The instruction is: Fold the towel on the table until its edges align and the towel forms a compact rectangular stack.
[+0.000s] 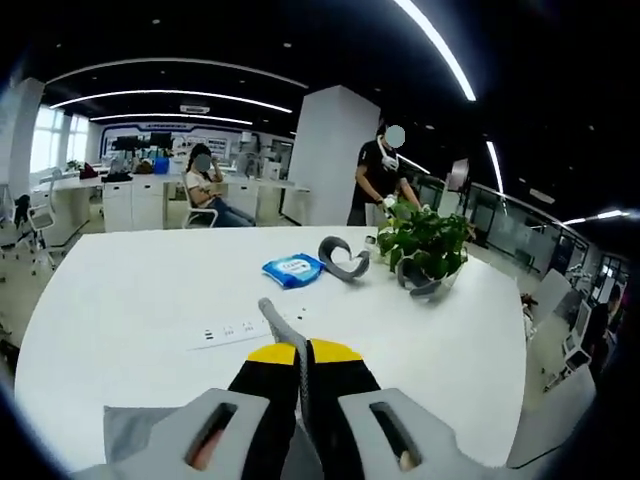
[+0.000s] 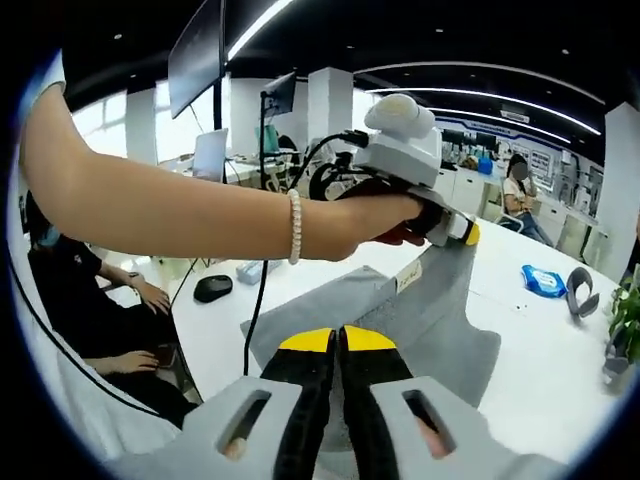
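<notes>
My left gripper (image 1: 302, 352) is clamped on an edge of the soft grey cloth towel (image 2: 420, 310), lifting it off the white table (image 1: 130, 300). My right gripper (image 2: 337, 342) pinches another edge. The fold is only begun; aligning edges and stacking remain, I judge.

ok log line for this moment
left claw: shut on towel | right claw: shut on towel | towel: lifted, partly on table | fold: unfinished
</notes>
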Demonstrator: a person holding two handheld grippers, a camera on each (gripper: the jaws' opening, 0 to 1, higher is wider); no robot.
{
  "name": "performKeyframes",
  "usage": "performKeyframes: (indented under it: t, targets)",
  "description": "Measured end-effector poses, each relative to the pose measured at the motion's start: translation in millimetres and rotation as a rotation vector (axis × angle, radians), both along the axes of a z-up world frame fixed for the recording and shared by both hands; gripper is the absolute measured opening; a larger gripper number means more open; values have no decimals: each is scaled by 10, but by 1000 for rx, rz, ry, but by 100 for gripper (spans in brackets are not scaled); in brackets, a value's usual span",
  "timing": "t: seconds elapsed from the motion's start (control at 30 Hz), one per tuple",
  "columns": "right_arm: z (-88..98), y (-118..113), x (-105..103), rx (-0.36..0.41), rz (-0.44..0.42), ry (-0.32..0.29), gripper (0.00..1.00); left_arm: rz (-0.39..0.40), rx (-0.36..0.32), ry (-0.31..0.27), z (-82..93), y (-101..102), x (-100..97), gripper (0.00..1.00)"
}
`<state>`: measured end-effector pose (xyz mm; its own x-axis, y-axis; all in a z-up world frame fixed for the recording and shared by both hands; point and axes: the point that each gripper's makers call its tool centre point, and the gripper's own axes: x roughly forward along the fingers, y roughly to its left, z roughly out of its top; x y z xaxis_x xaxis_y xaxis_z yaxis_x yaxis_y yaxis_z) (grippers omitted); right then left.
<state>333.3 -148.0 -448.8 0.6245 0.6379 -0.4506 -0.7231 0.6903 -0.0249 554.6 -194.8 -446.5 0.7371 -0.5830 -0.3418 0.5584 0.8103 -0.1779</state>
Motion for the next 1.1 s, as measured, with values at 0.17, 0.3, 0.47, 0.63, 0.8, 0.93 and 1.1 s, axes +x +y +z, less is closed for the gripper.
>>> performKeyframes:
  t: [0.17, 0.3, 0.47, 0.63, 0.8, 0.93, 1.1]
  targets:
    - [-74, 234, 56, -34, 35, -1, 0, 21, -2, -1, -40, 223, 46, 2]
    - [-97, 376, 94, -50, 65, -18, 0, 29, 4, -4, -63, 367, 96, 2]
    - [-90, 530, 158, -42, 91, -18, 0, 43, 2, -13, -34, 535, 167, 2]
    - [-104, 679, 232, -33, 106, -12, 0, 41, 24, -27, -28, 656, 241, 2]
    - [-103, 841, 273, -24, 131, -8, 0, 48, 14, -25, -42, 782, 294, 2]
    - [-116, 973, 294, -28, 163, -6, 0, 62, 21, -28, -65, 914, 317, 2]
    - [-234, 1130, 331, -40, 203, 6, 0, 90, 32, -21, -191, 1148, 376, 2]
